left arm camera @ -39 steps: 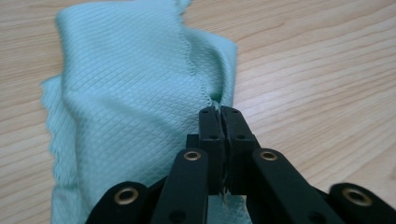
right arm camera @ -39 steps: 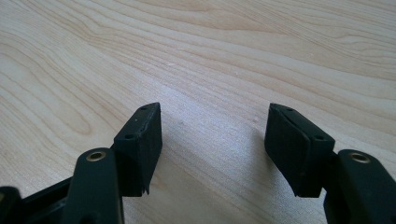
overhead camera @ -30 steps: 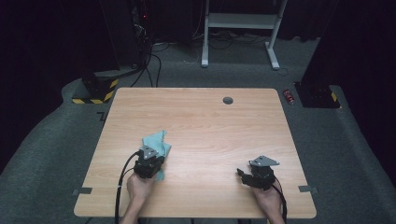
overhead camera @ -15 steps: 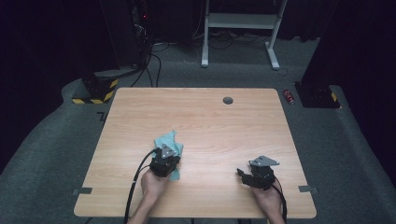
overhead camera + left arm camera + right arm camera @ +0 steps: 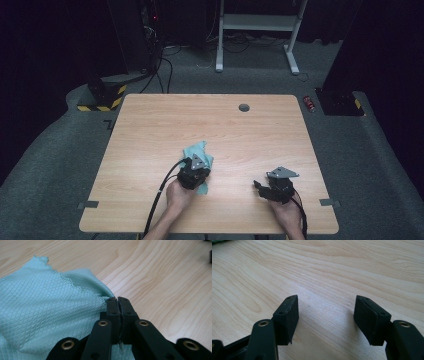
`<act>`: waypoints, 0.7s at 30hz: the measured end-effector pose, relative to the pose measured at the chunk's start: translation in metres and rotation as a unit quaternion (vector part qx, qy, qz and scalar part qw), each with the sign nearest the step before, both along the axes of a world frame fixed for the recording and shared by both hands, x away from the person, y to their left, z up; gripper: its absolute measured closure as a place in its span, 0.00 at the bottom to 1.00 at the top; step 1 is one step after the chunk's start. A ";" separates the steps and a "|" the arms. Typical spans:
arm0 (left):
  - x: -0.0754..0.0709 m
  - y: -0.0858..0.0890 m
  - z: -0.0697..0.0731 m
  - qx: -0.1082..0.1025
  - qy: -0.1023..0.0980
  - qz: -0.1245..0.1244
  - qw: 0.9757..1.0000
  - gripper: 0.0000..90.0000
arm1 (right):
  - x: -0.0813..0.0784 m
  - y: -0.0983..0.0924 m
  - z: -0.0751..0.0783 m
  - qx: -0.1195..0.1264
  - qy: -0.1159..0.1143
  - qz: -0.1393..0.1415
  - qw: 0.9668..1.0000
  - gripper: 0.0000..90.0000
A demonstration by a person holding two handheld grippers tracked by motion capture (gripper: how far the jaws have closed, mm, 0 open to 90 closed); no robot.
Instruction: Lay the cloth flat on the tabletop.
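Cloth (image 5: 196, 151), a pale teal rag, lies crumpled near the middle of the wooden table (image 5: 150, 130) in the high view, partly under the left gripper (image 5: 195, 172), while the right gripper (image 5: 260, 187) sits well apart to the right, low over bare wood. The left gripper view shows black jaws pressed together on what seems to be a fold of the diamond-weave fabric's scalloped edge. The right gripper view shows its jaws spread wide, holding nothing, above pale grained wood.

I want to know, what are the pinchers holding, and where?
The left gripper pinches the cloth at its edge. The right gripper is open, holding nothing.
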State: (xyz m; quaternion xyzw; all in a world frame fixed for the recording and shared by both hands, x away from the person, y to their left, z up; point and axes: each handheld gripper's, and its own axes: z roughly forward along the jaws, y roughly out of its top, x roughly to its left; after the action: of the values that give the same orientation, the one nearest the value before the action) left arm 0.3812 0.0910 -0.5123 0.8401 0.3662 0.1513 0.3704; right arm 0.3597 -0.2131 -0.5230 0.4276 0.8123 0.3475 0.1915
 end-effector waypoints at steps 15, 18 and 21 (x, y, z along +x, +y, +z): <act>0.004 -0.029 0.010 -0.027 0.011 -0.039 0.999 0.89 | 0.000 0.000 0.000 0.000 0.000 -0.001 1.000 0.41; -0.002 -0.026 0.019 -0.021 -0.007 -0.027 0.999 0.71 | 0.000 0.000 0.000 -0.001 -0.001 -0.002 1.000 0.41; -0.003 -0.018 0.028 0.020 -0.028 0.001 0.999 0.59 | 0.000 0.000 0.000 0.000 0.000 -0.006 1.000 0.41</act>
State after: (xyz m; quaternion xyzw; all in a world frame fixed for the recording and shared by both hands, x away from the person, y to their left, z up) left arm 0.3782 0.0726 -0.4846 0.8426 0.3533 0.1825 0.3633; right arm 0.3596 -0.2131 -0.5231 0.4324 0.8098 0.3461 0.1937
